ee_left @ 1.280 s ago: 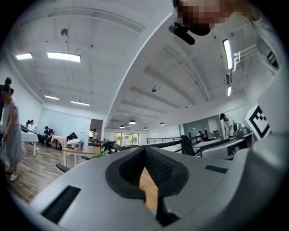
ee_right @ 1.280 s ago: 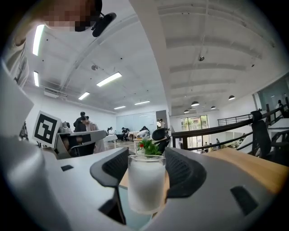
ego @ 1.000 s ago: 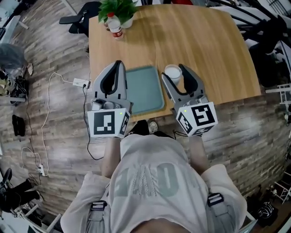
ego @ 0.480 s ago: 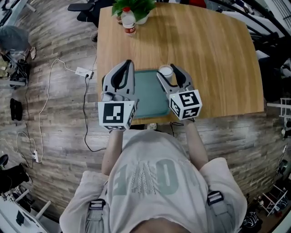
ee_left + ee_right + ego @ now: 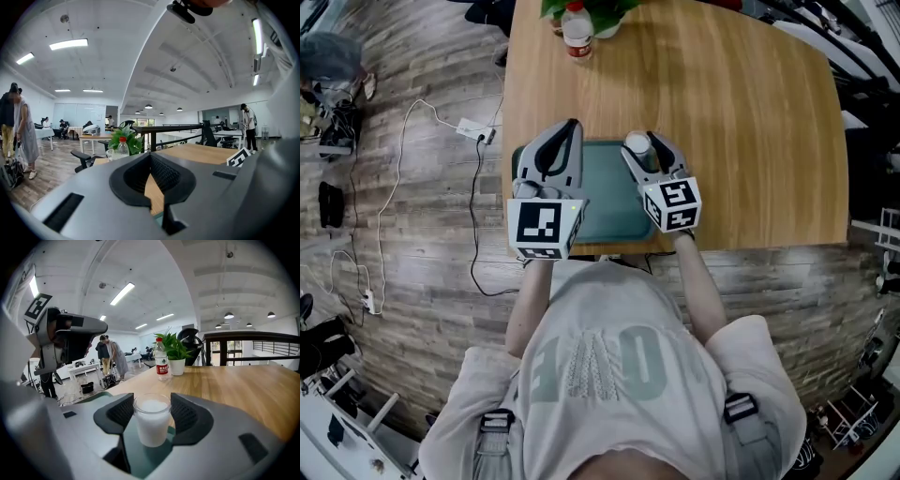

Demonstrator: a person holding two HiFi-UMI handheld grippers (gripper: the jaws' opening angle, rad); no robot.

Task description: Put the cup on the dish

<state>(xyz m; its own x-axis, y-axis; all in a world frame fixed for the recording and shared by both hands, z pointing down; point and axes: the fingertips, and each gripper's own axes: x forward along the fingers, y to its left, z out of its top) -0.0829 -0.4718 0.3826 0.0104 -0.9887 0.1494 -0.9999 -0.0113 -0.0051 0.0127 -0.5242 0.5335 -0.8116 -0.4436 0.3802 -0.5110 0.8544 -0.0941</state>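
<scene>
The dish is a teal tray (image 5: 605, 202) lying near the front edge of the wooden table (image 5: 741, 122). My right gripper (image 5: 640, 143) is shut on a small cup (image 5: 637, 142) with white contents, at the tray's far right corner. In the right gripper view the cup (image 5: 151, 420) stands upright between the two black pads, with the teal tray (image 5: 143, 455) under it. I cannot tell whether the cup touches the tray. My left gripper (image 5: 571, 126) is over the tray's left part, its tips together, holding nothing. Through its jaws (image 5: 150, 157) I see only table wood.
A water bottle with a red label (image 5: 577, 36) and a potted plant (image 5: 602, 9) stand at the table's far left edge, also seen as the bottle (image 5: 161, 363) and plant (image 5: 176, 355). A power strip and cables (image 5: 473, 129) lie on the floor left. People stand (image 5: 21, 131) in the background.
My right gripper has carried the cup leftward, from beside the tray's right edge to over its far right corner. The left gripper has stayed shut over the tray's left side.
</scene>
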